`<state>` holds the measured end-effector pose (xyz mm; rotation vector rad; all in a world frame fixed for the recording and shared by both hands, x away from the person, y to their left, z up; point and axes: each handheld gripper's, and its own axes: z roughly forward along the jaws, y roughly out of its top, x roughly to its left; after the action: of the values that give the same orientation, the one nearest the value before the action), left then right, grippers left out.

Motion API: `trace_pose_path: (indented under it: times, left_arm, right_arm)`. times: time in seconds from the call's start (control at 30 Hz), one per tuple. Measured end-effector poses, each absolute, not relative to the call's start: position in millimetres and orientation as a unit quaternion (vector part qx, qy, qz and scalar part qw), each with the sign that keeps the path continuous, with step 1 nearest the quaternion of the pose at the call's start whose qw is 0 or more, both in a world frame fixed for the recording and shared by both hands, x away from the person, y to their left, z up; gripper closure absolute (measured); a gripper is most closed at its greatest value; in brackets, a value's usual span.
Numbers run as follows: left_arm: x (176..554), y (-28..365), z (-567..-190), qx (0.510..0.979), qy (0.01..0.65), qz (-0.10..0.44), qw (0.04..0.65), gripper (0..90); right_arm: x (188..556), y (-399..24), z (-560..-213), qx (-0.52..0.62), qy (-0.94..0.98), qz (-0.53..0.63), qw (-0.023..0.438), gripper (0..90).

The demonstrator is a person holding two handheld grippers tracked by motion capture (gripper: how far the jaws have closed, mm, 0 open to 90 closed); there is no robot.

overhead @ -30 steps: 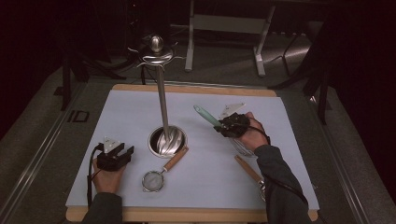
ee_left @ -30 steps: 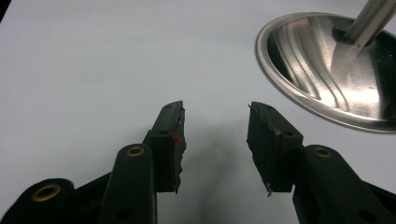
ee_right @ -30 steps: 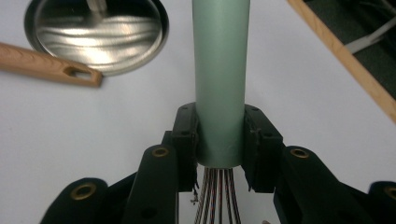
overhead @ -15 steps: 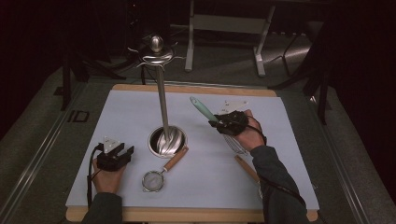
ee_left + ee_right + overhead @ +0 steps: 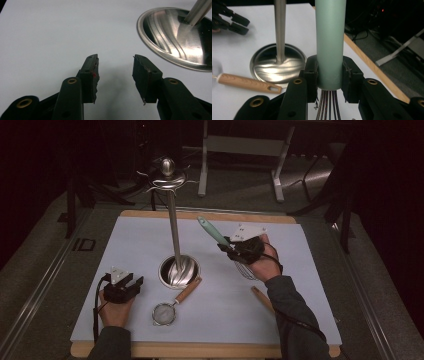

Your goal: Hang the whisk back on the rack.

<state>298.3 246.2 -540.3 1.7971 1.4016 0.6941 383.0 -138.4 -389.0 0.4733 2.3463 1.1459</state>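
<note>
You are in the carry step: the right claw (image 5: 231, 248) is clamped on the mint-green handle of the whisk (image 5: 214, 231), held clear of the tabletop just right of frame centre, handle tilted toward the upper left, wires hanging under your hand. Next, judge the approach to the hooked utensil stand (image 5: 172, 222); its top hooks sit at upper centre, so expect to lift and align the handle end. The left claw (image 5: 134, 285) rests apart and empty at lower left. The tabletop (image 5: 140, 235) carries a white sheet; beyond it the room is dark, with metal frame legs. A small strainer (image 5: 172, 305) lies at lower centre.
</note>
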Motion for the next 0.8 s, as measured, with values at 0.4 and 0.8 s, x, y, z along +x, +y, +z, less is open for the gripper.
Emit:
trace_pose_path:
  times: [0.4,0.8]
  left_arm:
    - [298,247,-540,0.699,0.548,0.270,0.373,55.8]
    - [298,247,-540,0.699,0.548,0.270,0.373,55.9]
  right_arm:
    - [370,-129,-366,0.149,0.850,0.435,0.258,69.1]
    - [358,-125,-347,0.129,0.839,0.454,0.271,69.1]
